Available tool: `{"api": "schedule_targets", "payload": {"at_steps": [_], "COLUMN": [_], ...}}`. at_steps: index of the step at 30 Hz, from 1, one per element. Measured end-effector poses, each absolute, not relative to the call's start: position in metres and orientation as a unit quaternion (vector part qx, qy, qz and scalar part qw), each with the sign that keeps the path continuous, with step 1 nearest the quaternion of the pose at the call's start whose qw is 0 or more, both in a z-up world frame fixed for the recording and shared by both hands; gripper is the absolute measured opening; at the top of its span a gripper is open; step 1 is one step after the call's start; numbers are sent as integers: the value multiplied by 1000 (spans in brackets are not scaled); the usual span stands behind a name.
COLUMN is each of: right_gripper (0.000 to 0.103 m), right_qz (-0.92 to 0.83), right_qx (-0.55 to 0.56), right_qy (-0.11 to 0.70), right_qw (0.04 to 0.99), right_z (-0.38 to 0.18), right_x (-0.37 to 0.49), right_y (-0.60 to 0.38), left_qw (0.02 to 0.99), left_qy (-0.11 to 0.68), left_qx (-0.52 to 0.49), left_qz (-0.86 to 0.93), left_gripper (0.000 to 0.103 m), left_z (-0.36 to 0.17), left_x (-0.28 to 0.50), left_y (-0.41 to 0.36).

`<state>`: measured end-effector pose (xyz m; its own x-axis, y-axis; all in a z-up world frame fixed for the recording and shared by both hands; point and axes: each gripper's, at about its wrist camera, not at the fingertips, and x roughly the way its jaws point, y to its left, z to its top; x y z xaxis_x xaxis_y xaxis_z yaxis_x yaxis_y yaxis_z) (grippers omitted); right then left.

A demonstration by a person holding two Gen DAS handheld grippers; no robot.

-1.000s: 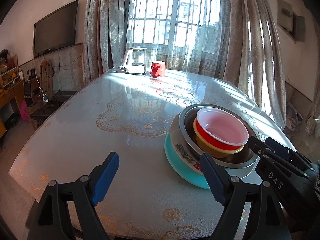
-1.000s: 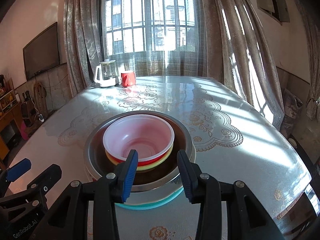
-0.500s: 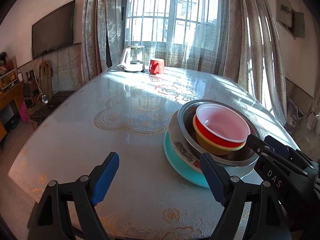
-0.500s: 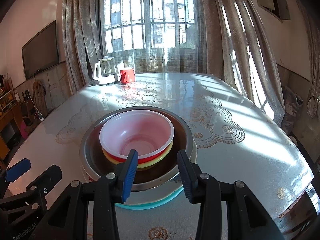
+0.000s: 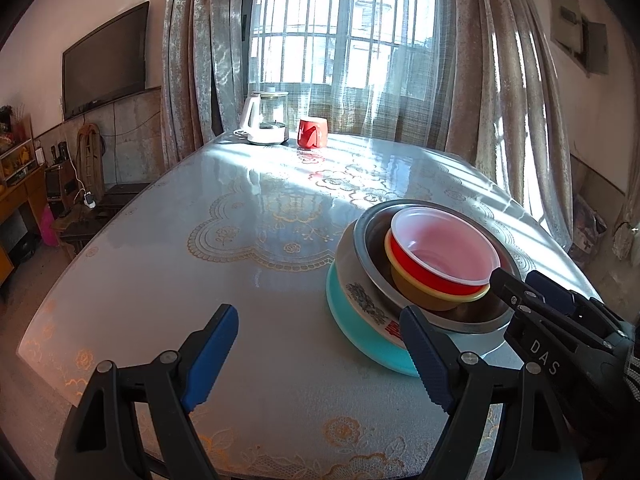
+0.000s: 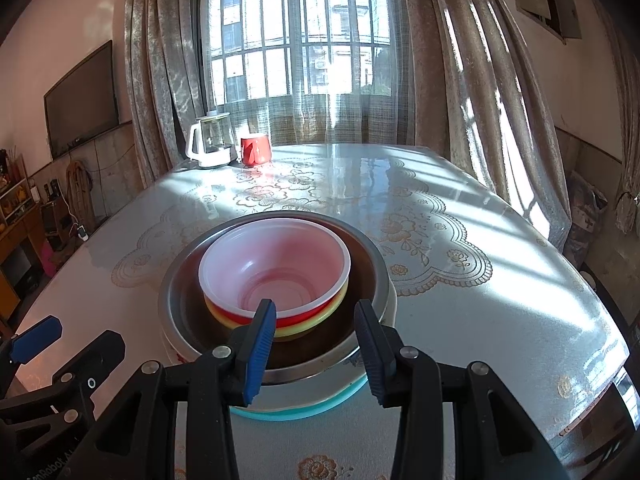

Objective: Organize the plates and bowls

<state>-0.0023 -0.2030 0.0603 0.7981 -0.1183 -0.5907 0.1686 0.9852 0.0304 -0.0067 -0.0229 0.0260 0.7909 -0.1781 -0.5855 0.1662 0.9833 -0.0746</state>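
Sunlit from the barred window, your counter carries one nested stack near its front edge. Largest to smallest: the teal plate at the bottom, the floral plate on it, the steel bowl, the yellow bowl, the red bowl, then the white bowl. Your left gripper holds its fingers spread wide beside the stack. Your right gripper holds its fingers spread just before the bowls, gripping nothing.

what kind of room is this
Most likely a home dining or living room: a large table under a lace-patterned cover, a wall-mounted TV, curtains over a barred window, and an electric kettle beside a red mug.
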Motion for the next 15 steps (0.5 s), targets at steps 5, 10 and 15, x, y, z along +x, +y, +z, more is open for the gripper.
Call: {"api": "schedule_targets", "payload": {"at_steps": [5,10,15], "right_gripper": [41,41,41], "right_qz": [-74,-74,-71], "right_qx": [41,39,37], "right_qy": [309,309,311], "right_qw": [947,947,947], "right_z": [61,62,62], "right_x": [-2,-2,-2], "right_y": [-203,-202,-200], "left_qw": [947,947,948], "left_qy": [309,308,306], "left_qx": [-10,-11,-12], "left_qz": [-91,-91,-91], "left_gripper": [83,83,83], "left_z": [27,29,30], "left_x": [-6,-6,-6], "left_y": [-21,-20,-18]}}
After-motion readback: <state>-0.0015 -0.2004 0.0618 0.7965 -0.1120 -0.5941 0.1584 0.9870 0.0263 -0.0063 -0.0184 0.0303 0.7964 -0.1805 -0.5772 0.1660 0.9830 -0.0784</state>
